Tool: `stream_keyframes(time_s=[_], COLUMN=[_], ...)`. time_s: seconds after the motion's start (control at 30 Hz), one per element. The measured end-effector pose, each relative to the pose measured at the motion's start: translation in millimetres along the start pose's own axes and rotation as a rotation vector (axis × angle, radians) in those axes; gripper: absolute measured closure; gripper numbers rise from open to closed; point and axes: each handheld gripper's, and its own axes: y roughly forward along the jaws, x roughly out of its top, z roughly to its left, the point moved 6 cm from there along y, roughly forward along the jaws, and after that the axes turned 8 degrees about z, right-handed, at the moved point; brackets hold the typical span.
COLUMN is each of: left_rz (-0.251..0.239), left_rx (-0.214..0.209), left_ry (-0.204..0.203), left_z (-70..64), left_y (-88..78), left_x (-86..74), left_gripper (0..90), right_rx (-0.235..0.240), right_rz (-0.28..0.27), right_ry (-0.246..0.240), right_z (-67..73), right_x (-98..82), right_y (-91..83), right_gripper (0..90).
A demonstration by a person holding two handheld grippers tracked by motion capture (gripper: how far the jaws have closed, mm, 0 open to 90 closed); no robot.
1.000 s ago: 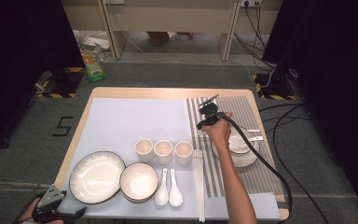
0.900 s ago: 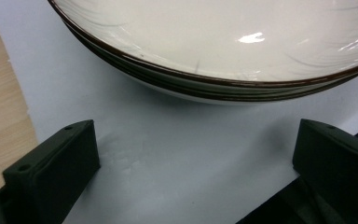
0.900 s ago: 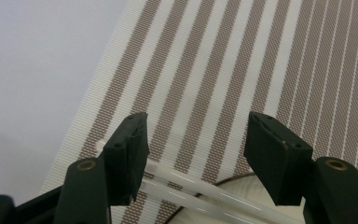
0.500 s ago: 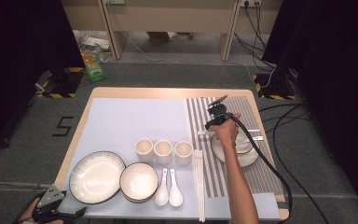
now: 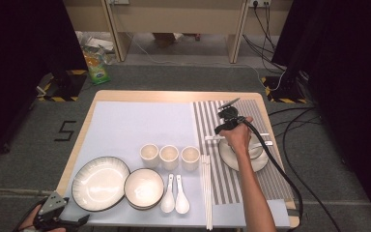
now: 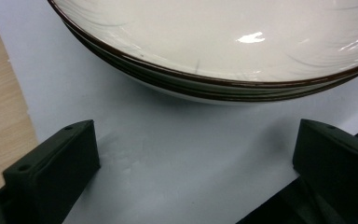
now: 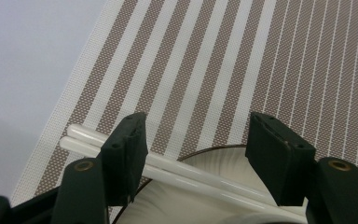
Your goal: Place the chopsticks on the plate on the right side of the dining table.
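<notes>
Wooden table (image 5: 178,96): blue mat (image 5: 140,125), striped placemat (image 5: 251,183).

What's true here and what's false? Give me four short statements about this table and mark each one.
1. Three cups stand in a row on the blue mat. True.
2. The two spoons lie on the striped placemat. False: they lie on the blue mat, beside the bowl.
3. The right gripper clamps a cup. False: its jaws are open above the chopsticks that lie across a plate.
4. The left gripper has open jaws facing the large plate. True.
</notes>
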Motion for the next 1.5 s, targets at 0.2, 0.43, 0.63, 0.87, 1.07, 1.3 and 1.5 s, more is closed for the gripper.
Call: stream_keyframes(time_s=[0.2,0.43,0.63,0.87,1.07,1.3,1.5], left_rz=[0.000,0.001,0.000,0.001,0.001,0.000,0.000], left_rx=[0.000,0.002,0.000,0.001,0.001,0.001,0.001], left_ry=[0.000,-0.001,-0.001,0.000,-0.001,-0.001,-0.001], left_z=[0.0,0.0,-0.1,0.0,-0.1,0.0,-0.1], left_y=[0.0,0.2,0.1,0.1,0.0,0.0,0.1], left_x=[0.0,0.1,0.1,0.1,0.0,0.0,0.1], left_gripper=[0.0,0.0,0.0,0.0,0.0,0.0,0.0], right_rx=[0.040,0.078,0.109,0.119,0.144,0.183,0.212], right_rz=[-0.061,-0.117,-0.135,-0.130,-0.137,-0.156,-0.169], right_ry=[-0.036,-0.066,-0.083,-0.107,-0.121,-0.137,-0.143], right_z=[1.9,1.3,7.5,15.2,23.7,35.4,44.0], right_x=[-6.8,-21.8,-30.7,-35.3,-37.3,-37.8,-38.1], right_y=[-26.4,-58.4,-64.3,-58.9,-55.8,-53.0,-52.3], right_gripper=[38.0,37.9,37.8,37.8,37.9,37.7,37.4])
